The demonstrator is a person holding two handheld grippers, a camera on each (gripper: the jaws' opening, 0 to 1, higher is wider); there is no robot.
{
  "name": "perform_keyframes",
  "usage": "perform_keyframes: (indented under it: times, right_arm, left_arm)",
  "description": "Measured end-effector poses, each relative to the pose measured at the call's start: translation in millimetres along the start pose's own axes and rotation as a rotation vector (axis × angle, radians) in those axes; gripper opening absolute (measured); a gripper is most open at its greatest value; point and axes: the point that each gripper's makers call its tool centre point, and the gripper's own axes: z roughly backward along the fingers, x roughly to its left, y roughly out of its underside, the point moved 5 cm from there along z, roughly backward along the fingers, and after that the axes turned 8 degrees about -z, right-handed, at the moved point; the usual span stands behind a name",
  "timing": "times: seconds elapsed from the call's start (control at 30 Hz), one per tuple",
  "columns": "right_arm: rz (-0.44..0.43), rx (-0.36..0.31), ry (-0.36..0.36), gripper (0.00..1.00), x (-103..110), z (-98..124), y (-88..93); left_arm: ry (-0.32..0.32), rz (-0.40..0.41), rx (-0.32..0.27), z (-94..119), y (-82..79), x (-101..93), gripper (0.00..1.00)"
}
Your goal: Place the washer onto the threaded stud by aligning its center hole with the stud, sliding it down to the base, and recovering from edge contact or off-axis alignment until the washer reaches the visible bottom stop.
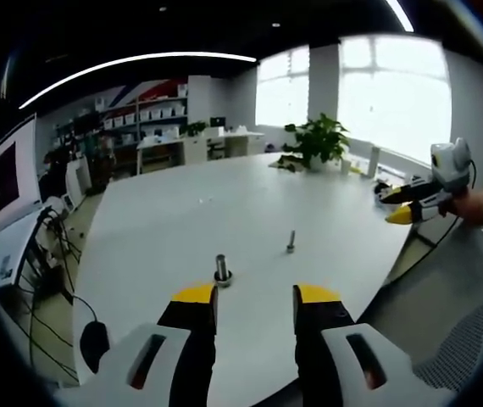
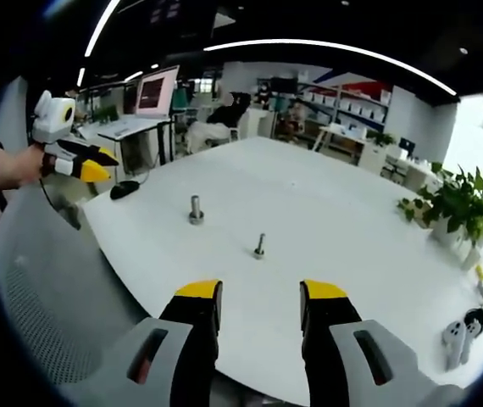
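On a wide white table in an open office, two small metal pieces wait: a thick grey metal stud standing on a round base to the left and, just right of it and a little farther off, a slimmer upright metal pin. Whether a washer already sits on either cannot be told. The left tool, jaws parted and empty, hovers just short of the thick stud. The right tool, equally open and empty, faces the slim pin from the table's edge. The task appears barely begun; next comes closing in to pick up the washer.
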Motion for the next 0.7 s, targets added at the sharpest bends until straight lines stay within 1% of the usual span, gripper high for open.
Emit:
perform_keyframes:
  times: [0.2, 0.37, 0.53, 0.7]
  right_arm:
    - [0.005, 0.014, 0.0, 0.39, 1.0, -0.7, 2.7]
    - [0.002, 0.014, 0.003, 0.39, -0.1, -1.2, 1.8]
    - [0.014, 0.022, 0.003, 0.39, 2.4, -1.3, 2.9]
    - [0.027, 0.024, 0.003, 0.39, 3.4, -1.3, 2.5]
  left_arm:
    - [-0.009, -0.002, 0.009, 1.9, 2.8, 0.4, 0.34]
    - [-0.014, 0.002, 0.001, 2.3, 1.3, 2.0, 0.34]
    - [-0.01, -0.003, 0.012, 1.8, 4.1, 0.9, 0.34]
    - [-0.006, -0.003, 0.012, 1.7, 3.7, 0.8, 0.34]
